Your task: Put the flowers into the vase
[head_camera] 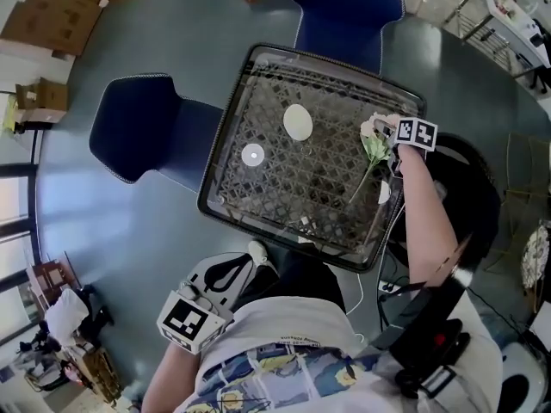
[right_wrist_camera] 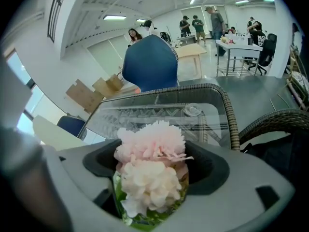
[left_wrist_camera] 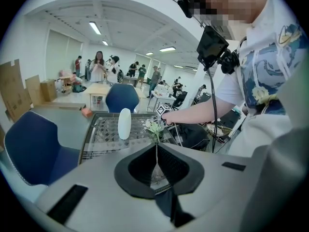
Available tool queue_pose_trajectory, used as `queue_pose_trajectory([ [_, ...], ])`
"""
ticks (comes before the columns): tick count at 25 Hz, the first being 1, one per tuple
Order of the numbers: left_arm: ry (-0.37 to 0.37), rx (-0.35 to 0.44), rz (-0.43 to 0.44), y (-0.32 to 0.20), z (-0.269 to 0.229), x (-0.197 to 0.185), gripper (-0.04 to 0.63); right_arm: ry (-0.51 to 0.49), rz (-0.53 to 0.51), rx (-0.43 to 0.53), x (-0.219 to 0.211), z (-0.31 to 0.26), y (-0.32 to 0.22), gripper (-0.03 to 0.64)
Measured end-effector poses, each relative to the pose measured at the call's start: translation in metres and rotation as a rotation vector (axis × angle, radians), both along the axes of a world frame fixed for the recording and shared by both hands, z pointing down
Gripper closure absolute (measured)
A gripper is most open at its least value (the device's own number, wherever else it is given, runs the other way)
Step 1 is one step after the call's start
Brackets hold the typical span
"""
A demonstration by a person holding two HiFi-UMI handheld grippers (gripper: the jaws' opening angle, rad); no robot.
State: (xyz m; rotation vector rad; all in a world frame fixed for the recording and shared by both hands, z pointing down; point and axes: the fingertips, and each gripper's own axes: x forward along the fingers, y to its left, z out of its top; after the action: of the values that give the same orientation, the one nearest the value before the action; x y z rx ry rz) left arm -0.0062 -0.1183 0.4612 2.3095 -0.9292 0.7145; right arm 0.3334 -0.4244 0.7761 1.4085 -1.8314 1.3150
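Note:
The flowers (head_camera: pixel 374 144), pale pink and cream heads on a long green stem, lie at the right edge of the glass table (head_camera: pixel 225 123). My right gripper (head_camera: pixel 381 134) is over the heads, and they fill the gap between its open jaws in the right gripper view, flowers (right_wrist_camera: pixel 152 173), gripper (right_wrist_camera: pixel 153 166). The white egg-shaped vase (head_camera: pixel 298 121) stands upright on the far middle of the table, a good way left of the flowers. It also shows in the left gripper view as vase (left_wrist_camera: pixel 124 123), with the flowers (left_wrist_camera: pixel 154 126) beside it. My left gripper (head_camera: pixel 256 250) is shut and empty near the table's front edge, gripper (left_wrist_camera: pixel 155 151).
A small white round disc (head_camera: pixel 252 155) lies on the glass in front of the vase. Two blue chairs (head_camera: pixel 142 136) (head_camera: pixel 344 7) stand at the left and far sides of the table. The table has a raised wicker rim (right_wrist_camera: pixel 231 120). People stand far off in the room.

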Motion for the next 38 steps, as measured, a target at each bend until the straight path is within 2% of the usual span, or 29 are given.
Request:
queue_pose_trajectory([
  [1,-0.002,0.0,-0.005,0.001,0.0,-0.002,0.584,-0.002,0.01,0.007,0.001,0.0,0.001,0.212],
  [4,-0.005,0.012,-0.01,0.0,-0.001,-0.005,0.584,-0.02,0.031,0.028,0.002,-0.005,0.002,0.352],
  [8,0.001,0.028,0.007,0.002,-0.004,-0.007,0.584,-0.008,0.017,0.088,-0.003,-0.024,0.009,0.424],
  [15,0.049,0.082,0.087,0.007,-0.014,-0.006,0.584,0.042,-0.007,0.264,-0.018,-0.097,0.032,0.453],
  [22,0.124,0.162,0.199,0.003,-0.035,-0.009,0.584,0.134,-0.018,0.513,-0.033,-0.224,0.05,0.459],
  [30,0.19,0.194,0.228,0.013,-0.052,-0.038,0.584,0.27,-0.093,0.753,-0.088,-0.343,0.071,0.46],
  [38,0.225,0.207,0.225,0.022,-0.058,-0.079,0.584,0.408,-0.195,1.002,-0.17,-0.429,0.068,0.463],
])
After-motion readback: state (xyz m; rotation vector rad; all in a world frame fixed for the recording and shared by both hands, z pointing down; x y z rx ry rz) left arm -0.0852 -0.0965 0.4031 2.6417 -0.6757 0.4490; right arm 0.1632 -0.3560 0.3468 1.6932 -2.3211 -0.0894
